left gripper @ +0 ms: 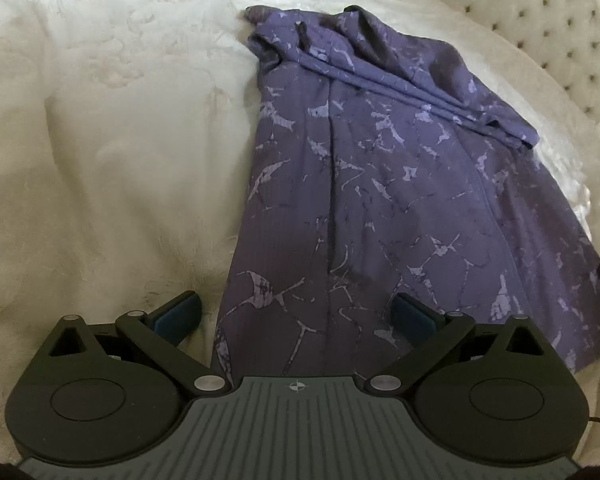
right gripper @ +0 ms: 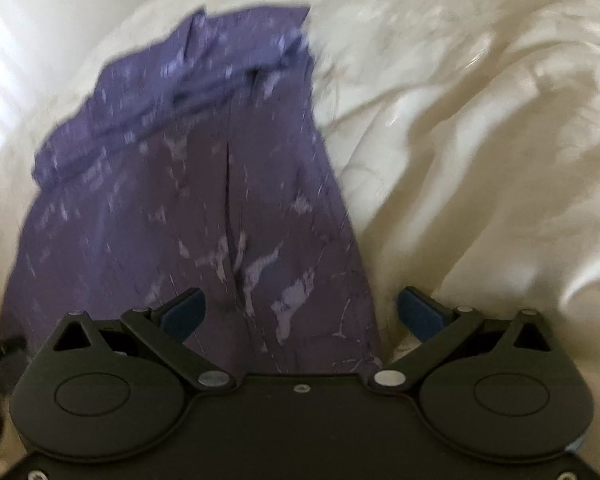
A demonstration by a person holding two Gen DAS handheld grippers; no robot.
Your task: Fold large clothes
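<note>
Lying lengthwise on the bed [left gripper: 100,140], the purple patterned garment [left gripper: 360,184] is spread mostly flat on the cream bedding, with its far end bunched into folds near the tufted headboard [left gripper: 540,32]. Left gripper [left gripper: 296,316] hangs over the garment's near edge with its jaws spread wide and nothing between them. Right gripper [right gripper: 300,314] is the same deal, jaws wide apart over the near right edge, though that view's pretty blurry.
</note>
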